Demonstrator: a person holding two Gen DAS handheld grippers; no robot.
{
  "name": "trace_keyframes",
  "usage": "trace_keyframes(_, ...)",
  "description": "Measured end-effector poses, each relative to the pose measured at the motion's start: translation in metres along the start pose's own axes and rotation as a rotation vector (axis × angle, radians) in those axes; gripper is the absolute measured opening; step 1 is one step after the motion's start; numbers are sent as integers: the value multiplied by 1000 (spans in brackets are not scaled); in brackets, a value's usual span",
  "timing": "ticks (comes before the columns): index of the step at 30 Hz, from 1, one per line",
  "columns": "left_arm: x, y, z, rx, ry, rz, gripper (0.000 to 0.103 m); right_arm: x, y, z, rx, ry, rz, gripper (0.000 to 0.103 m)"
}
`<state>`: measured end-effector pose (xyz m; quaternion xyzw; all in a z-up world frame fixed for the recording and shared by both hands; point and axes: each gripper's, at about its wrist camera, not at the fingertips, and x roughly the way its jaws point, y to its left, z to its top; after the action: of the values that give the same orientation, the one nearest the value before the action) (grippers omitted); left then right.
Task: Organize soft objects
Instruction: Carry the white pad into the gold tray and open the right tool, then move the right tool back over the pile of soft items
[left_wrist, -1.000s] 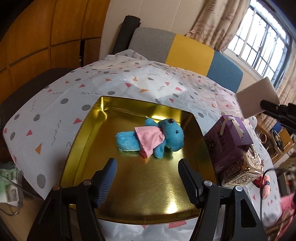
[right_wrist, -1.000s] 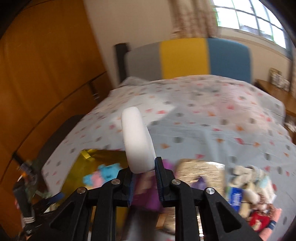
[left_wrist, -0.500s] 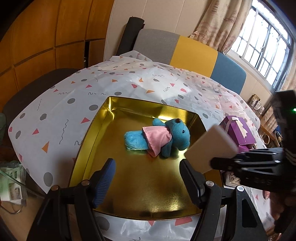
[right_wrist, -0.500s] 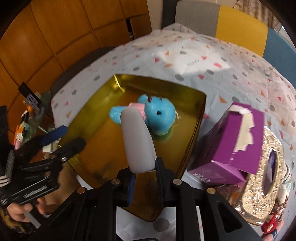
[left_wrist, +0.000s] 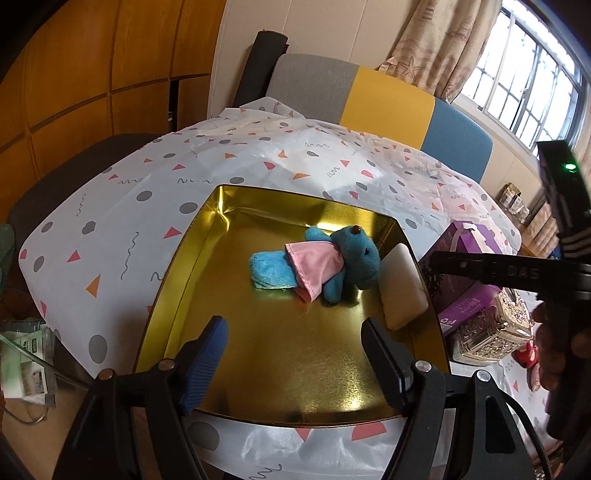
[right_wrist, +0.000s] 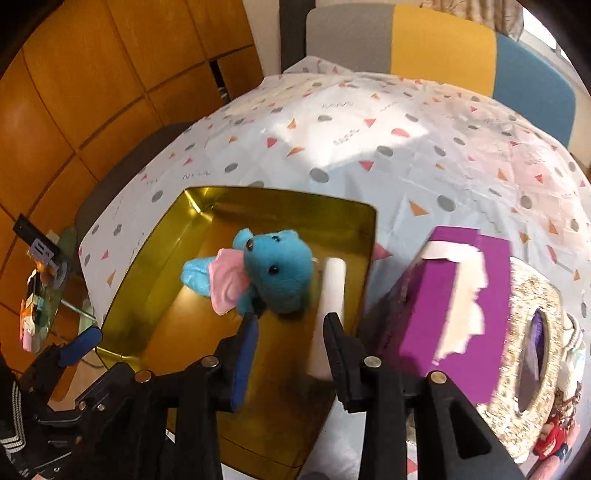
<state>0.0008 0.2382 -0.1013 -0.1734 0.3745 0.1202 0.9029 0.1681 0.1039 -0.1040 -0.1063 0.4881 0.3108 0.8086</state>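
Note:
A gold tin tray (left_wrist: 177, 273) (right_wrist: 147, 251) sits on the patterned tablecloth. In it lies a blue plush toy in a pink dress (left_wrist: 321, 266) (right_wrist: 266, 273). A white soft sponge (left_wrist: 402, 288) (right_wrist: 330, 295) leans against the tray's right wall, beside the toy's head. My right gripper (right_wrist: 291, 325) is open just above the tray, its fingers apart with the sponge next to the right finger. My left gripper (left_wrist: 295, 339) is open and empty over the tray's near end.
A purple box (right_wrist: 454, 295) (left_wrist: 465, 266) stands right of the tray, with an ornate silver tissue box (right_wrist: 532, 354) (left_wrist: 495, 332) beside it. Small plush items (right_wrist: 554, 439) lie at the far right. A glass side table with clutter (left_wrist: 22, 354) is at the left.
My right gripper came down into the tray with the white sponge, then opened and let it go. The sponge now rests against the tray's right wall. The left gripper barely moved.

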Motion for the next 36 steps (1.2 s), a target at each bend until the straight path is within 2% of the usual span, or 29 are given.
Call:
trace_keyframes(9,-5,-15,-3,38,-7,-18,76,-49,-28,-21,73,-138,-83,38)
trace_keyframes(16,-15,-38,-4,107,-24,-40,77,-81,-45,-45,84,-220,-171,39)
trace_keyframes(21,-19,-56,-9,158,-26,-60,79,-96,-68,-65,112,-244,-224,40)
trace_keyframes(36,-27,-112,-22,306,-12,-137,79,-128,-153,-126,311,-256,-342,40)
